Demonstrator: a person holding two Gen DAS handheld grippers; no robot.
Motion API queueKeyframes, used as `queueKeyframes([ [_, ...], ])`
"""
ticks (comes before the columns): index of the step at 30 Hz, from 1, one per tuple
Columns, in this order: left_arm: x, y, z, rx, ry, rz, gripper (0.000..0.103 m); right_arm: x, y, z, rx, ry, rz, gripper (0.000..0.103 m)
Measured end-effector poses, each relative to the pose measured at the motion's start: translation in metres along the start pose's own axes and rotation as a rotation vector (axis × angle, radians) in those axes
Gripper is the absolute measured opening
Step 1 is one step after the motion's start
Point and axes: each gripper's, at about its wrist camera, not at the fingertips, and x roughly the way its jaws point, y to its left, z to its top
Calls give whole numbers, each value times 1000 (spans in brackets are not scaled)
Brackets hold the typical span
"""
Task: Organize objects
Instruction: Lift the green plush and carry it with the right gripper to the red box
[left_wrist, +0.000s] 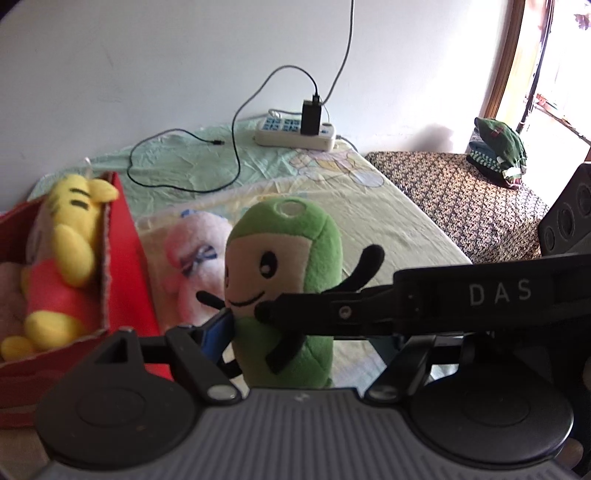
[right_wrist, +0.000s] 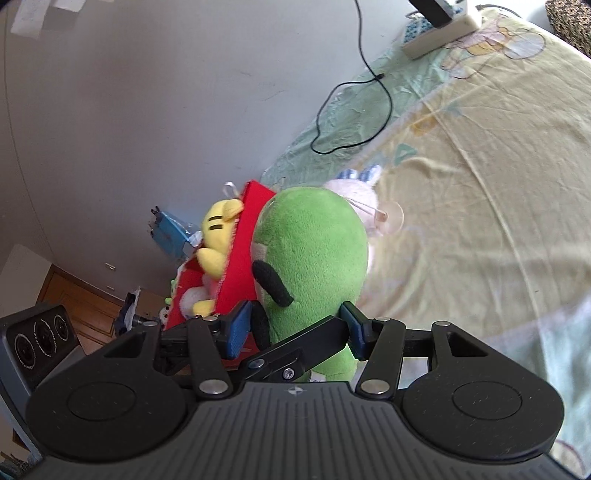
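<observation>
Standing upright above the pale yellow-green bedsheet, the green plush toy with black limbs was clamped low on its body by the left gripper and by the right gripper. It was held just beside the red cardboard box, in which a yellow plush bear lay. A pink plush rested behind it.
</observation>
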Motion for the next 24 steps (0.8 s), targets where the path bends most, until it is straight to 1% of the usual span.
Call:
queueKeyframes([
  [13, -67, 32, -2, 68, -154, 29, 77, 8, 65, -20, -74, -99, 68, 56],
  [24, -103, 85, -1, 64, -253, 88, 77, 44, 117, -21, -160, -127, 125, 56],
])
